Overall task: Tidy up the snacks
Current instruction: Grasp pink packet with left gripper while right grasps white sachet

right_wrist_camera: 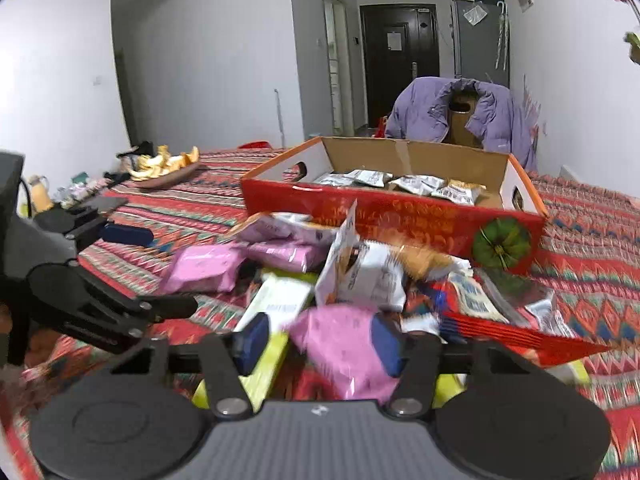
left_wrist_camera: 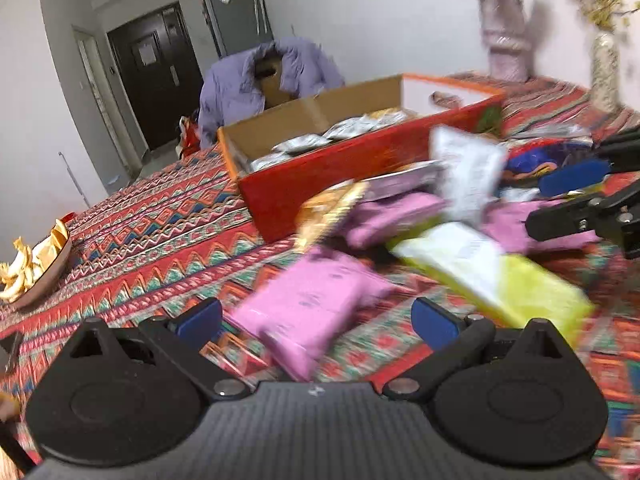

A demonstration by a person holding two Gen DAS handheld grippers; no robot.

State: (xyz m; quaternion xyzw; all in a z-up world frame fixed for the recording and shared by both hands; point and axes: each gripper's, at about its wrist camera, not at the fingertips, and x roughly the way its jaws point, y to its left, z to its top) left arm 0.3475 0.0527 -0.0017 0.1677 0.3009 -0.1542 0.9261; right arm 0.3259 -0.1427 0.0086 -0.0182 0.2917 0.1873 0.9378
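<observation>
A heap of snack packets lies on the patterned tablecloth in front of a red cardboard box (left_wrist_camera: pixel 320 164) (right_wrist_camera: pixel 400 216) that holds silver packets (left_wrist_camera: pixel 300 144) (right_wrist_camera: pixel 420 184). My left gripper (left_wrist_camera: pixel 317 320) is open wide, with a pink packet (left_wrist_camera: pixel 308 312) lying on the cloth between its blue pads, untouched. My right gripper (right_wrist_camera: pixel 319 342) is open around another pink packet (right_wrist_camera: pixel 344 348): the right pad is against it, the left pad stands apart. A yellow-green packet (left_wrist_camera: pixel 500 276) (right_wrist_camera: pixel 276 308) and a white packet (right_wrist_camera: pixel 364 276) lie close by. Each gripper shows at the edge of the other's view.
A plate of yellow peels (left_wrist_camera: pixel 36 264) (right_wrist_camera: pixel 168 168) sits at the table's left. Two vases (left_wrist_camera: pixel 504 40) stand at the far right corner. Behind the box, a chair carries a purple jacket (left_wrist_camera: pixel 260 80) (right_wrist_camera: pixel 452 112). A red packet (right_wrist_camera: pixel 520 336) lies to the right of the heap.
</observation>
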